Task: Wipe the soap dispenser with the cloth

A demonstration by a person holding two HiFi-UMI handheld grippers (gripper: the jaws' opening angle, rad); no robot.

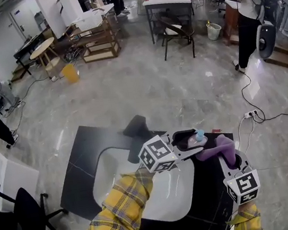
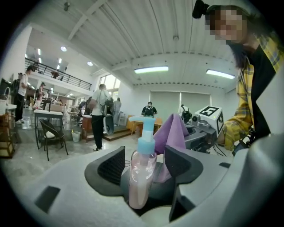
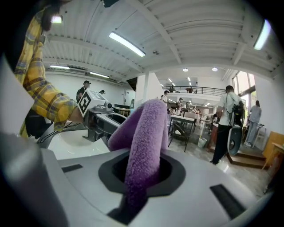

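A clear soap dispenser (image 2: 141,177) with pinkish liquid and a light-blue pump (image 1: 199,135) stands upright between the jaws of my left gripper (image 2: 144,162). There is a visible gap on each side, so the pads do not press on it. In the head view the left gripper (image 1: 190,140) reaches over the white sink basin (image 1: 109,170). My right gripper (image 3: 144,170) is shut on a folded purple cloth (image 3: 144,142). The cloth (image 1: 218,146) is held up just right of the dispenser and shows behind the bottle in the left gripper view as well (image 2: 174,128).
The basin sits in a black counter (image 1: 81,164). A black office chair (image 1: 25,215) stands at lower left. A power strip with cables (image 1: 251,114) lies on the floor to the right. Tables, chairs, a yellow bucket (image 1: 71,73) and several people are farther back.
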